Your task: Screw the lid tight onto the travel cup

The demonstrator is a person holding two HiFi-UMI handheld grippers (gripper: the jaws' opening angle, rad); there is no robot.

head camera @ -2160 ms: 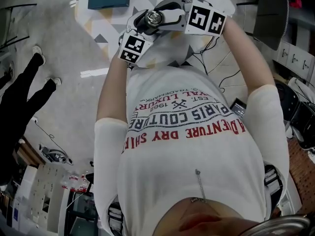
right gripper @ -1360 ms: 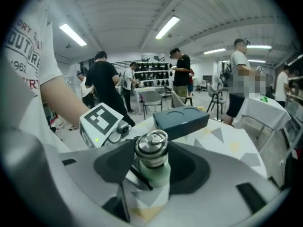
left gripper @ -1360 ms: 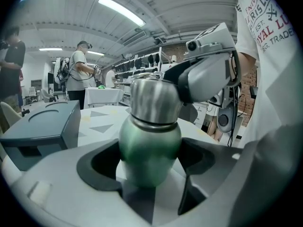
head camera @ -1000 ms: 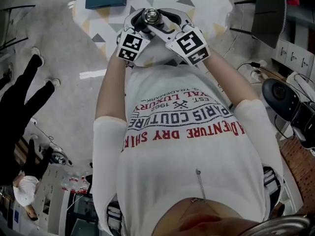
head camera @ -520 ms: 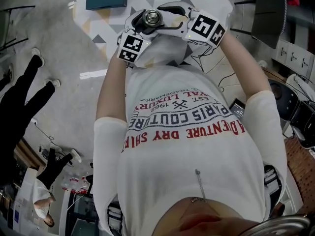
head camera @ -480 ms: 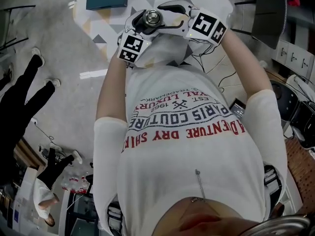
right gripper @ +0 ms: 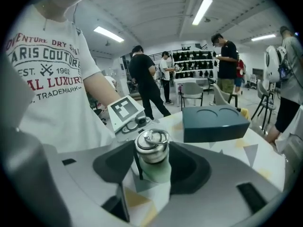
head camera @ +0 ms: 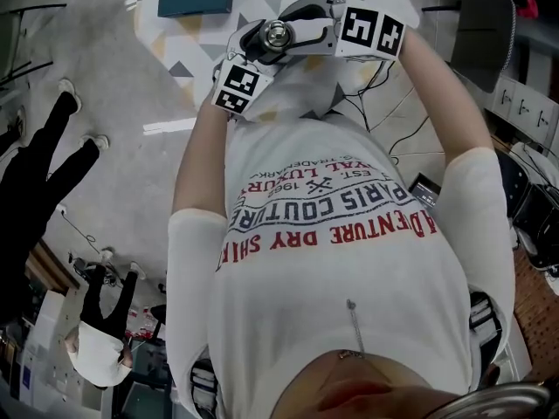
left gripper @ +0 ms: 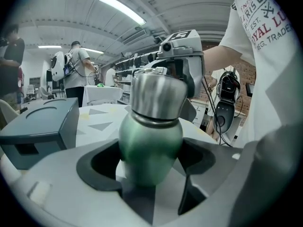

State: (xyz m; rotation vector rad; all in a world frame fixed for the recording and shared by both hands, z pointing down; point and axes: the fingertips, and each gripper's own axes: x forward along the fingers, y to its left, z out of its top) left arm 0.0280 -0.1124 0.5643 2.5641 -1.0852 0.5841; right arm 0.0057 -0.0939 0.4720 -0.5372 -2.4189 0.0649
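I hold cup [left gripper: 150, 141] clamped in left tongs [left gripper: 149, 174] | right tongs [right gripper: 151, 170], jaws just closing, grip lid [right gripper: 152, 144] | box [right gripper: 215, 123] beyond tongs, apart

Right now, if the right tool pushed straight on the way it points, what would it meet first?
The lid of the travel cup: it already stands between the right tool's jaws, which have just been closing and seem to grip it.

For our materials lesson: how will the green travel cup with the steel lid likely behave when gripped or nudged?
The travel cup looks like rigid metal, so the left gripper should not dent it. Its glossy rounded body probably slips easily. With that large steel lid on top, it may tip if nudged, then roll.
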